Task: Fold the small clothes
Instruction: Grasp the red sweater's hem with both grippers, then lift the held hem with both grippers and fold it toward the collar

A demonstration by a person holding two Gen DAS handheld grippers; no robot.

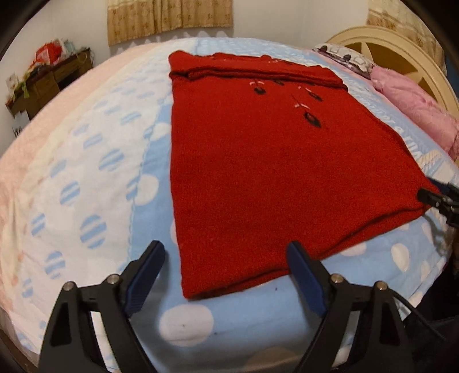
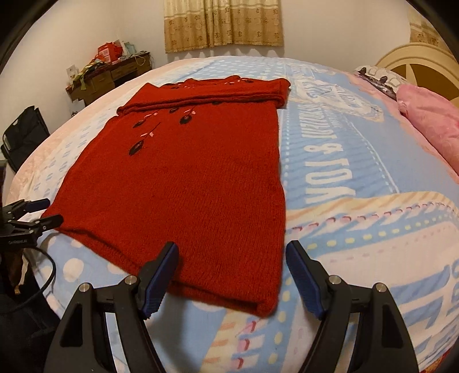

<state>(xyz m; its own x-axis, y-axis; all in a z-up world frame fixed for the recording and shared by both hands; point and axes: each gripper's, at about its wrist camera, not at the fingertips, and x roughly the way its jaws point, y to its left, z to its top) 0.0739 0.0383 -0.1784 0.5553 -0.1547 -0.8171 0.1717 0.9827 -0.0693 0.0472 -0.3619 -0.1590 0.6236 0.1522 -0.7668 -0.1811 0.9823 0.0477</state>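
1. Lying flat on the bed's blue patterned blanket (image 1: pixel 238 318) is a red knitted sweater (image 1: pixel 272 172); its far end is folded back on itself into a thick band, and dark leaf-and-stem embroidery runs across the chest just below that band.
2. In the left wrist view the left gripper (image 1: pixel 226 275) sits at the sweater's near left corner with its jaws spread wide; one blue-padded finger is over the blanket just left of the hem, the other overlaps the hem edge; nothing is between them but the corner of the cloth lying flat.
3. In the right wrist view the right gripper (image 2: pixel 232 275) is likewise spread wide at the near right corner; its left finger lies over the red knit, its right finger over the blanket just beside the sweater's edge; it is pinching nothing.
4. Each gripper shows in the other's view at the opposite hem corner, close against the cloth.
5. Beyond the sweater lie a pink pillow (image 1: pixel 416 106) and a cream headboard (image 1: pixel 401 57); a cluttered wooden desk (image 2: pixel 112 77) stands at the far wall beneath a tan curtain (image 2: pixel 223 24).
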